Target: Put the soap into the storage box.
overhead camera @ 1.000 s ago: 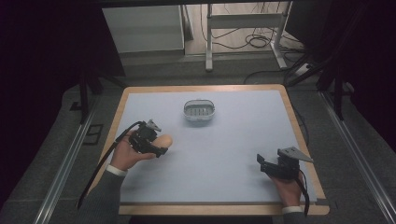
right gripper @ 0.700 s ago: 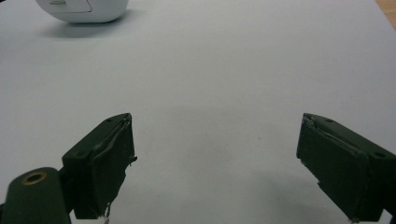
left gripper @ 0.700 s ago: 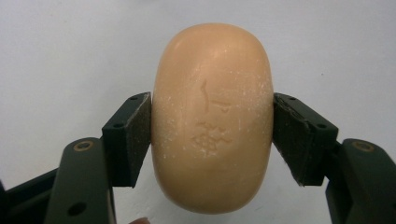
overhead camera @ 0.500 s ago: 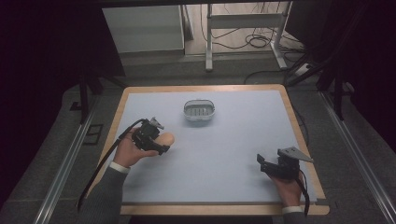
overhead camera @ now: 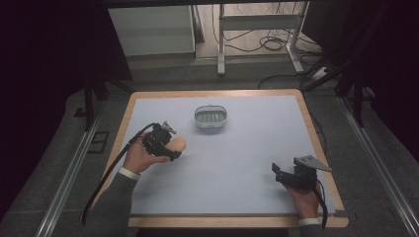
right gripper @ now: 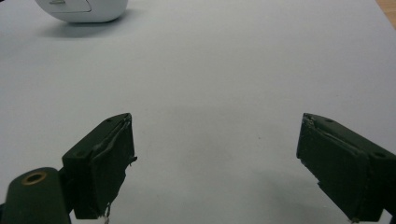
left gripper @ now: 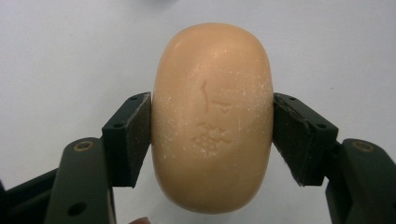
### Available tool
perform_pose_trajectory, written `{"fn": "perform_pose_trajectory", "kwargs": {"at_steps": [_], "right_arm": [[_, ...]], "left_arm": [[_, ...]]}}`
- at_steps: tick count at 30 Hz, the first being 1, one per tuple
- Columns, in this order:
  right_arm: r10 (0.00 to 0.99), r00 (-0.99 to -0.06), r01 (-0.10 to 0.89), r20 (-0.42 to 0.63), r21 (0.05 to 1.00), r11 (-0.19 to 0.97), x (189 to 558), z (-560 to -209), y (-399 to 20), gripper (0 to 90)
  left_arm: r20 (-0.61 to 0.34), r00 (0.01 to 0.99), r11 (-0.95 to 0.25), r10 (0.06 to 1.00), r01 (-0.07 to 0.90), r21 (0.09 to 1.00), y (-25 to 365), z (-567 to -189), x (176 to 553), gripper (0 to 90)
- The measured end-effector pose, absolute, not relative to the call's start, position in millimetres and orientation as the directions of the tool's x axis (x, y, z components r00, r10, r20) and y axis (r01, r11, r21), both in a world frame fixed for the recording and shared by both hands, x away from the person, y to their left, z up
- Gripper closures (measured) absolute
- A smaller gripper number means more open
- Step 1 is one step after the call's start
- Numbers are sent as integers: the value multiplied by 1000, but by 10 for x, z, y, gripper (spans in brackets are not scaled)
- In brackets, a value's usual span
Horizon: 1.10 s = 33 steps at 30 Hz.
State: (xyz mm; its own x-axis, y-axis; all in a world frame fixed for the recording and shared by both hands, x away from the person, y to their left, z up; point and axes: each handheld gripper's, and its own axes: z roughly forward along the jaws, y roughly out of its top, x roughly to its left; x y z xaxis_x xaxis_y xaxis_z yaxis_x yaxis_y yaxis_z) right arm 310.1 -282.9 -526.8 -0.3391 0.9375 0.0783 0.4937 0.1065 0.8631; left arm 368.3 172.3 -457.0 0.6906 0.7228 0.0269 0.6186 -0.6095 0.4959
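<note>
**Soap in my left claw, dish waiting ahead**

From the high view, my left gripper [overhead camera: 170, 146] holds the soap bar [overhead camera: 177, 144] low over the left part of the pale blue mat [overhead camera: 247, 163], with the white soap dish [overhead camera: 211, 117] farther up the table, well apart from it. My right gripper [overhead camera: 285, 174] rests near the table's right front corner, holding nothing. The wooden table edge [overhead camera: 316, 133] frames the mat; beyond it I see grey floor, metal frame legs and loose cables in a dim room.

In the left gripper view, both pads press the flanks of the peach-coloured soap bar [left gripper: 212, 116], stamped face toward the camera. I judge this as the carry step: the bar is gripped, and next it must travel to the dish and be lowered in level.

In the right gripper view, my jaws stand wide apart over bare mat, the soap dish [right gripper: 84, 9] at the top edge.
</note>
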Motion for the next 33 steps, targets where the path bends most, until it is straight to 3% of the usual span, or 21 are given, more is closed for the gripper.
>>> {"fn": "perform_pose_trajectory", "kwargs": {"at_steps": [14, 33], "right_arm": [[939, -335, 495, 77, 863, 106, 3104, -5269, -2829, 115], [939, -334, 495, 80, 863, 102, 3106, -5270, -2830, 115]], "left_arm": [[-19, 698, -594, 715, 623, 509, 1713, -4572, 3794, 324], [2, 694, -597, 720, 618, 511, 1647, -4466, 3930, 324]]}}
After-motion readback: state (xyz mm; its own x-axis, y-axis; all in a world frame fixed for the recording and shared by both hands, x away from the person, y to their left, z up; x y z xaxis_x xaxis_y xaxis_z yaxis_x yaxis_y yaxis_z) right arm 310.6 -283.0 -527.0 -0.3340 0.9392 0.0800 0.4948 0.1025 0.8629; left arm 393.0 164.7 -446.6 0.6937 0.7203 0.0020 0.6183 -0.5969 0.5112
